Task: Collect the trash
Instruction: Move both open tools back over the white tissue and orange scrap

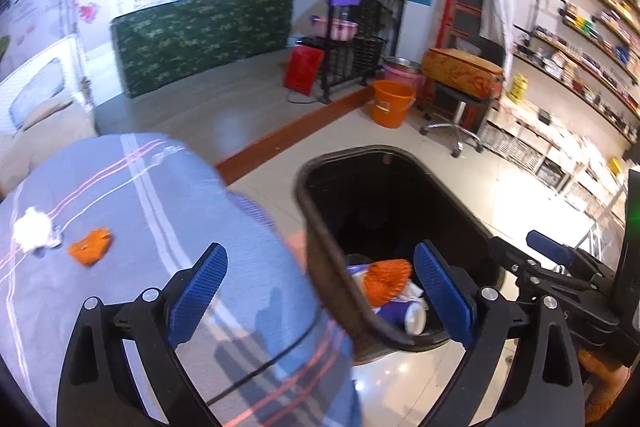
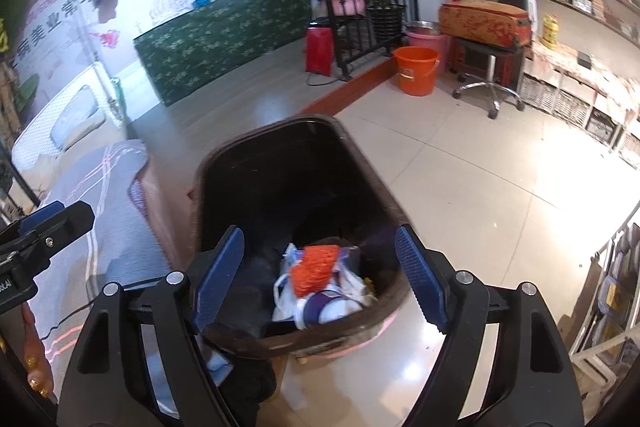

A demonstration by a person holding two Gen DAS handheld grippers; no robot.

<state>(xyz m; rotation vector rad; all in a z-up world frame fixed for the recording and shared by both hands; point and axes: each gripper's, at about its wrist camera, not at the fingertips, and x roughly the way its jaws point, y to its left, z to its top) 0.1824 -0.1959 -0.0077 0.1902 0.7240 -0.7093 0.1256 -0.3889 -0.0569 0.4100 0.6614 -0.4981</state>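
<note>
A dark trash bin (image 1: 316, 219) (image 2: 208, 187) stands on the floor beside a bed. It holds an orange mesh (image 1: 386, 277) (image 2: 316, 265), a white bag and a purple cup. On the blue-grey bedsheet (image 1: 160, 211) lie a white crumpled tissue (image 1: 33, 229) and an orange scrap (image 1: 90, 245). My left gripper (image 1: 320, 291) is open and empty, straddling the bed edge and the bin rim. My right gripper (image 2: 320, 275) is open and empty above the bin; it also shows in the left wrist view (image 1: 552, 255).
An orange bucket (image 1: 390, 103) (image 2: 416, 71), a pink basin, a red heater (image 1: 302, 69) and a swivel stool (image 1: 456, 123) stand beyond the bin. Shelves (image 1: 572, 67) line the right wall. A green patterned counter (image 1: 200, 35) is at the back.
</note>
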